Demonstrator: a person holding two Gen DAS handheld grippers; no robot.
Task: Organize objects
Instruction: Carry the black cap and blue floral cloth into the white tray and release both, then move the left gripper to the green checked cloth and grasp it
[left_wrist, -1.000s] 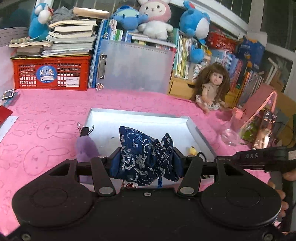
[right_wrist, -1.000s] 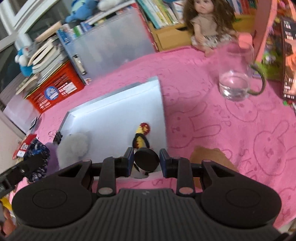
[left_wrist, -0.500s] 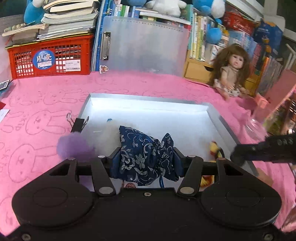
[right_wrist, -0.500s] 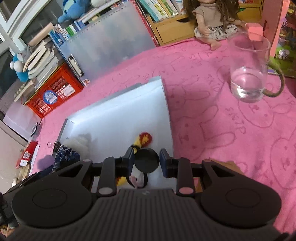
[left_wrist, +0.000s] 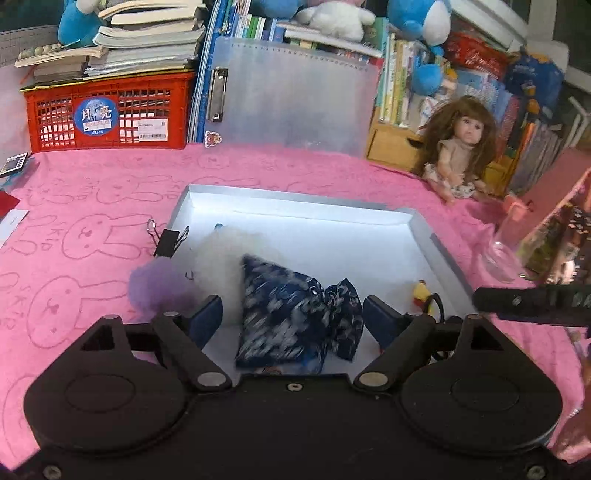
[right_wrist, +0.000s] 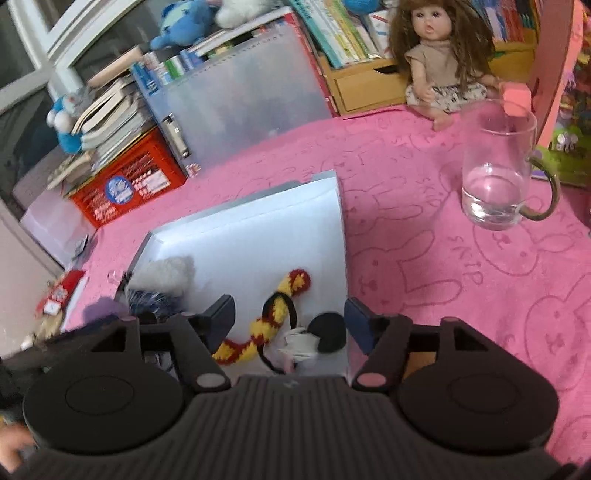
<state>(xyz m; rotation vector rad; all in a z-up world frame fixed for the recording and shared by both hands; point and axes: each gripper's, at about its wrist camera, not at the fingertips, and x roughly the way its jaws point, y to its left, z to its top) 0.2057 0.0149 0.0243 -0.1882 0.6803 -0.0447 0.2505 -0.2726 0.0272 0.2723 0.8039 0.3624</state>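
Observation:
In the left wrist view my left gripper (left_wrist: 291, 314) hangs over the near part of the silver tray (left_wrist: 439, 243), its jaws opening. A blue floral pouch (left_wrist: 295, 317), blurred, sits between them with neither pad touching it. A white fluffy ball (left_wrist: 221, 254) and a purple pompom (left_wrist: 159, 286) lie at the tray's left edge. My right gripper (right_wrist: 290, 317) is over the tray (right_wrist: 258, 236), its jaws opening too. Between them lie a black round piece (right_wrist: 328, 336) and a yellow-and-red striped knit (right_wrist: 273, 317), both free of the pads.
A black binder clip (left_wrist: 168, 240) lies by the tray's left rim. A glass mug (right_wrist: 495, 173) with some water stands right of the tray. A doll (left_wrist: 458, 155), a red crate (left_wrist: 107, 114), a clear clipboard (left_wrist: 295, 99) and books line the back of the pink cloth.
Both grippers have gone from shut to open. The left let go of the blue pouch, the right let go of the black round piece. The left gripper moved forward and down over the tray.

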